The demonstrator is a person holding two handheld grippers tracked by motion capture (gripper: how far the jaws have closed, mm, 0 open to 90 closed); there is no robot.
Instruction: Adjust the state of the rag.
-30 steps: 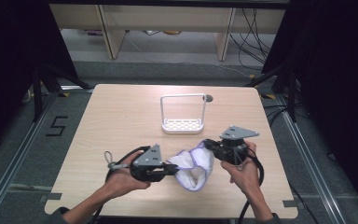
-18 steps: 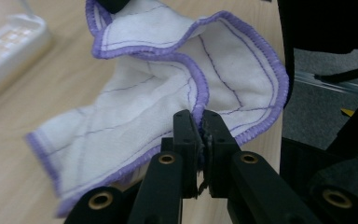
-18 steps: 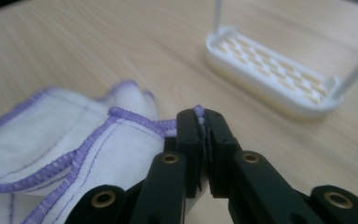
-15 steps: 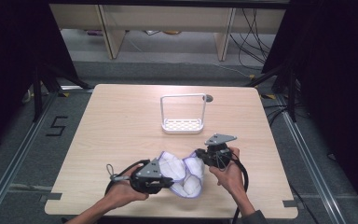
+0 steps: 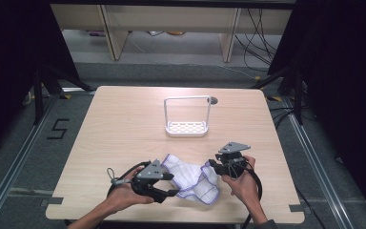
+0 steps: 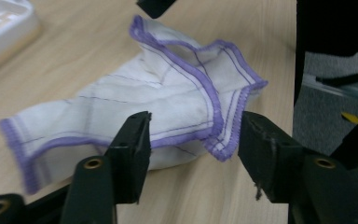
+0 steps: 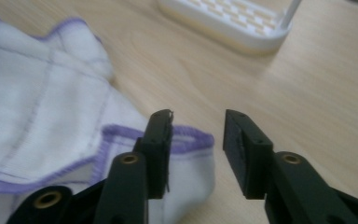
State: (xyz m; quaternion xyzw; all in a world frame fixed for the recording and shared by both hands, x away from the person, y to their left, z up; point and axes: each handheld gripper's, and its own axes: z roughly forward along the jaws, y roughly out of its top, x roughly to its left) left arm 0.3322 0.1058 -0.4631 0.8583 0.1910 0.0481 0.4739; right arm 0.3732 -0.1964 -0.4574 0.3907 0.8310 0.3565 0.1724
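A white cloth with purple edging [image 5: 190,179] lies crumpled on the wooden table [image 5: 124,124] near its front edge. My left gripper [image 5: 173,192] sits at the cloth's left end. Its jaws have just been opening, and a folded corner of the cloth [image 6: 158,98] lies loose in the gap of the left gripper [image 6: 193,144] without being pressed. My right gripper [image 5: 210,165] is at the cloth's right end, and its jaws have just been opening too. In the right gripper view the cloth [image 7: 42,107] lies left of the right gripper [image 7: 198,140], one hem reaching behind the left jaw.
A white drying rack with a tall wire handle [image 5: 187,129] stands mid-table behind the cloth; it also shows as the rack [image 7: 233,21] and the rack [image 6: 4,23]. The table's right edge lies just beyond the cloth in the left gripper view.
Both hands have sunk toward the table. The cloth, held up between the two shut grippers earlier, now rests on the wood, and both pairs of jaws have parted off it.
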